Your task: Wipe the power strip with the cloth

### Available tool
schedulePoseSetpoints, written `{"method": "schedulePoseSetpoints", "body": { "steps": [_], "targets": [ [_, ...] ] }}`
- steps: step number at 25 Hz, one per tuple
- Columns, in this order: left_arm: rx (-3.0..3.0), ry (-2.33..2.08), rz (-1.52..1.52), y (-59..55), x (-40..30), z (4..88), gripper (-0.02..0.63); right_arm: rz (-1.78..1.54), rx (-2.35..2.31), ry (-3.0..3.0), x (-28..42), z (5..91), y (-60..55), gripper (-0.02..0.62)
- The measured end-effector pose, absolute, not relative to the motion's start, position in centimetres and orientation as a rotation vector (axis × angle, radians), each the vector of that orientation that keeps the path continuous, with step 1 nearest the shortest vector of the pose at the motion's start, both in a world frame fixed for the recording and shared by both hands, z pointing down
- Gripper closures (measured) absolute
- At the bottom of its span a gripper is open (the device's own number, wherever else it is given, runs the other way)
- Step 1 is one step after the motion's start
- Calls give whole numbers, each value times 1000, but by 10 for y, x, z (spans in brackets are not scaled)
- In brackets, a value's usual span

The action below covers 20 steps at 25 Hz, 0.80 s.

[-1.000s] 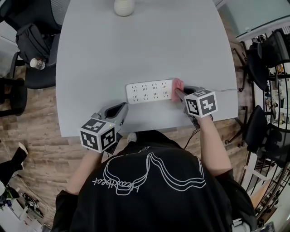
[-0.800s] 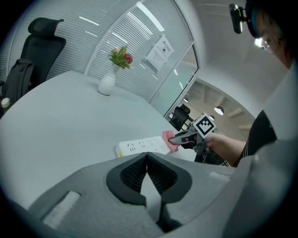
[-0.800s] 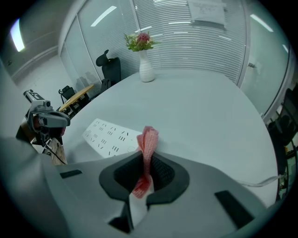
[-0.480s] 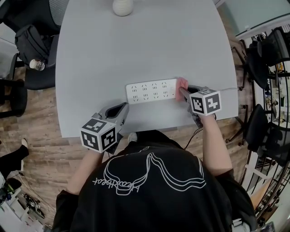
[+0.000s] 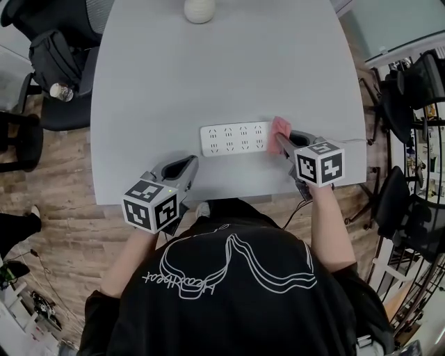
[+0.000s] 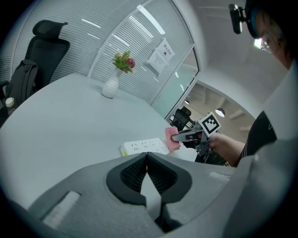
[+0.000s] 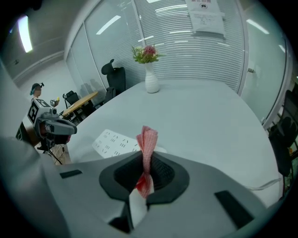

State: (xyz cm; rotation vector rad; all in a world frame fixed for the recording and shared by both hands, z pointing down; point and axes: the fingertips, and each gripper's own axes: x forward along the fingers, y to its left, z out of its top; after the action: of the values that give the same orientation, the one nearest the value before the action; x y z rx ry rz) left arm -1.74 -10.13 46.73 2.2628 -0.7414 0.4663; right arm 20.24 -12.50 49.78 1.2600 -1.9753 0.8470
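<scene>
A white power strip (image 5: 235, 139) lies flat on the grey table (image 5: 208, 69), near its front edge. My right gripper (image 5: 279, 142) is shut on a pink cloth (image 5: 280, 129), which sits at the strip's right end. In the right gripper view the cloth (image 7: 148, 142) stands up between the jaws, with the strip (image 7: 114, 142) just beyond to the left. My left gripper (image 5: 183, 167) hovers over the table's front edge, left of the strip, jaws shut on nothing. The left gripper view shows the strip (image 6: 143, 148) and the cloth (image 6: 171, 139) ahead.
A white vase (image 5: 199, 10) with flowers (image 7: 145, 53) stands at the table's far edge. The strip's thin cable (image 5: 348, 139) runs off to the right. An office chair with a black backpack (image 5: 52, 52) stands left of the table; more chairs (image 5: 410, 83) crowd the right side.
My right gripper has slid the cloth a little to the right, from over the strip's right end to just past it. The left gripper has stayed put.
</scene>
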Motion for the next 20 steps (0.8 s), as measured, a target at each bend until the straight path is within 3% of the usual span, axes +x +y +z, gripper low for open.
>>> {"method": "schedulePoseSetpoints", "body": {
  "steps": [20],
  "targets": [
    [2213,-882,422,-102,-70,459,592,934,939,-2237,63,476,-140,555]
  ]
}}
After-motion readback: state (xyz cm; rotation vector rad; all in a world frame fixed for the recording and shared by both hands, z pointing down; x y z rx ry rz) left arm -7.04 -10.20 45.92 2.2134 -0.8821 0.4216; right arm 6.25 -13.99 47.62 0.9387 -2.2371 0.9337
